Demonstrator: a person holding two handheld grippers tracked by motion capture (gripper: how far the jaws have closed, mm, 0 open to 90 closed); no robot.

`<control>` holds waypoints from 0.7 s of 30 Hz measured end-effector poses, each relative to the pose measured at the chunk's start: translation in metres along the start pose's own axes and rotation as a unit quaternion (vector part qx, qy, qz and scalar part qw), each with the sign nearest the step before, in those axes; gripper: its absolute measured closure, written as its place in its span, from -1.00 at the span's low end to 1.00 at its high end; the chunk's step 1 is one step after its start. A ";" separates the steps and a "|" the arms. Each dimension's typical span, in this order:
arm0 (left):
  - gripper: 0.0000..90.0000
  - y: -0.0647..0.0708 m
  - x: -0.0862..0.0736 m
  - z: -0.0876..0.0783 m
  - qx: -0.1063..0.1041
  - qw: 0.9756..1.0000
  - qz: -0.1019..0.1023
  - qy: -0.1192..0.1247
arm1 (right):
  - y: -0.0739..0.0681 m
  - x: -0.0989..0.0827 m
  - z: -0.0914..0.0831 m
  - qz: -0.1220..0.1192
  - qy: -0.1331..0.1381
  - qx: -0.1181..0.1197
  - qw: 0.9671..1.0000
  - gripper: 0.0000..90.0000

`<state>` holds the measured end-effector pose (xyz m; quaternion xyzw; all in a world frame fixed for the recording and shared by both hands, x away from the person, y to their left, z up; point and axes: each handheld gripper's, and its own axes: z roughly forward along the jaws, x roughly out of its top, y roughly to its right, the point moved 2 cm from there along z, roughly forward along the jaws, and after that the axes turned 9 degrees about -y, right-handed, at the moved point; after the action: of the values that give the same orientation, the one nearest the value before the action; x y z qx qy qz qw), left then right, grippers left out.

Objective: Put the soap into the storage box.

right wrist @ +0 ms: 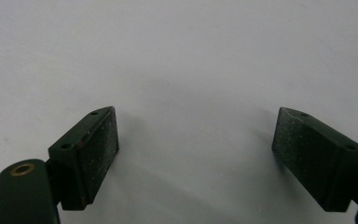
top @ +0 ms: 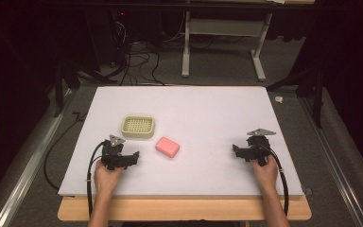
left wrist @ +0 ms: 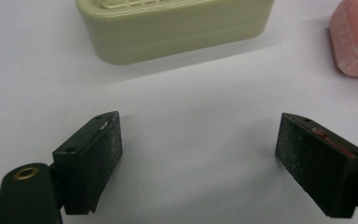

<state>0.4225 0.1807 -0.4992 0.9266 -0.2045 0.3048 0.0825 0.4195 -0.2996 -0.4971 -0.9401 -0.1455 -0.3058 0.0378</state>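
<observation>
My left tool [top: 123, 153] sits nearest me on the white tabletop [top: 208, 109], jaws spread wide with nothing between them, just short of the pale green soap dish [top: 138, 126]. The pink soap bar [top: 167, 146] lies on the tabletop just right of the dish and slightly nearer me, not touching it. My right tool [top: 242, 152] rests well to the right of the dish, jaws also apart over bare tabletop.

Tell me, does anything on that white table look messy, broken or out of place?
Only one small thing: the pink soap bar lies bare on the table, askew beside the soap dish rather than in it. Nothing looks spilled or damaged.
</observation>
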 end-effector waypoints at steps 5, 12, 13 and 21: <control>-0.66 0.005 0.004 -0.003 -0.009 1.000 -0.002 0.010 | 0.000 0.000 0.000 0.000 0.000 0.000 1.000 -0.66; -0.65 0.014 0.009 -0.012 -0.022 0.999 0.002 0.033 | 0.000 0.000 0.000 -0.001 0.000 0.000 1.000 -0.66; -0.66 0.014 0.009 -0.012 -0.022 0.999 0.002 0.033 | 0.000 0.000 0.000 0.000 0.000 0.000 1.000 -0.66; -0.66 0.030 0.015 -0.022 -0.042 0.998 0.013 0.051 | 0.000 0.000 0.000 0.000 0.000 0.000 1.000 -0.66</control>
<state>0.4093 0.1543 -0.4720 0.9030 -0.2244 0.3435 0.1275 0.4195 -0.2995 -0.4971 -0.9401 -0.1457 -0.3059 0.0374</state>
